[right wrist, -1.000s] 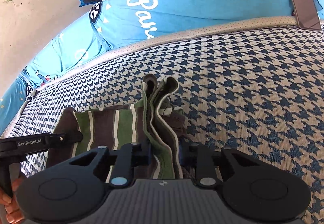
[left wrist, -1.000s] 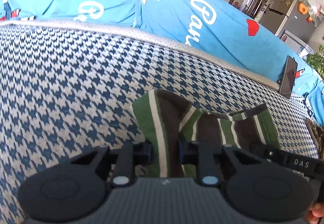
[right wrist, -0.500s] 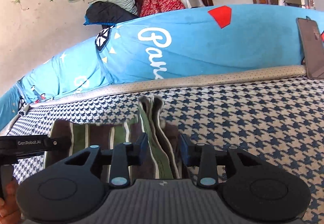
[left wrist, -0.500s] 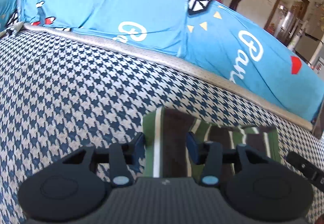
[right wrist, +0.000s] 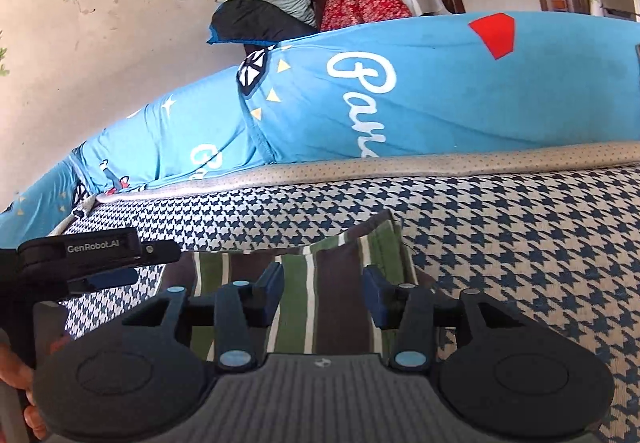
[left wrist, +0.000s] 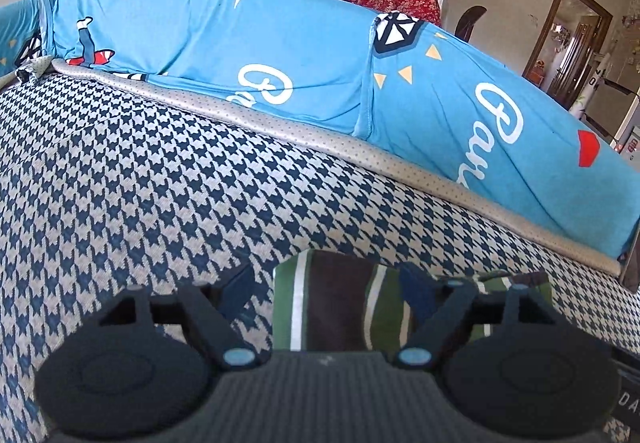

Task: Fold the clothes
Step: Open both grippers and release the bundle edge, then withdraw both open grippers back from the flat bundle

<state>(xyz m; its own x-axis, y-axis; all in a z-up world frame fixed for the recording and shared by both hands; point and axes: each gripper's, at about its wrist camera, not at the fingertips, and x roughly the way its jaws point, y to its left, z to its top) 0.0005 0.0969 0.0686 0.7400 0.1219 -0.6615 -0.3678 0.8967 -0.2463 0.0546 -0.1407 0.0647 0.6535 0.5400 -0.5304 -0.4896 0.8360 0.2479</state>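
- Left wrist view: the left tool (left wrist: 326, 285) is released, its jaws wide apart and opening. The near end of the striped garment (left wrist: 340, 307) lies between them with no pad pressing on it.
- The garment, in green, brown and white stripes, lies flat on the houndstooth cover (left wrist: 160, 183) of what looks like a sofa seat. Its left edge sits just inside the left finger; the right finger stands over the cloth.
- A grey dotted piping strip (left wrist: 320, 139) runs along the back of the seat, with a blue printed cushion cover (left wrist: 280, 55) rising behind it.
- Right wrist view: the right tool (right wrist: 324, 295) is also released, its jaws opening. Striped cloth (right wrist: 316, 283) lies between the fingers, clear of both pads.
- In this view the garment lies spread out, its far edge slightly raised and creased, its right edge near the right finger.
- The left tool (right wrist: 100, 263) appears at the left of this view, just beside the garment's left end, with part of a hand (right wrist: 20, 383) on its grip.
- A pile of dark and red fabric (right wrist: 320, 3) sits behind the cushion.
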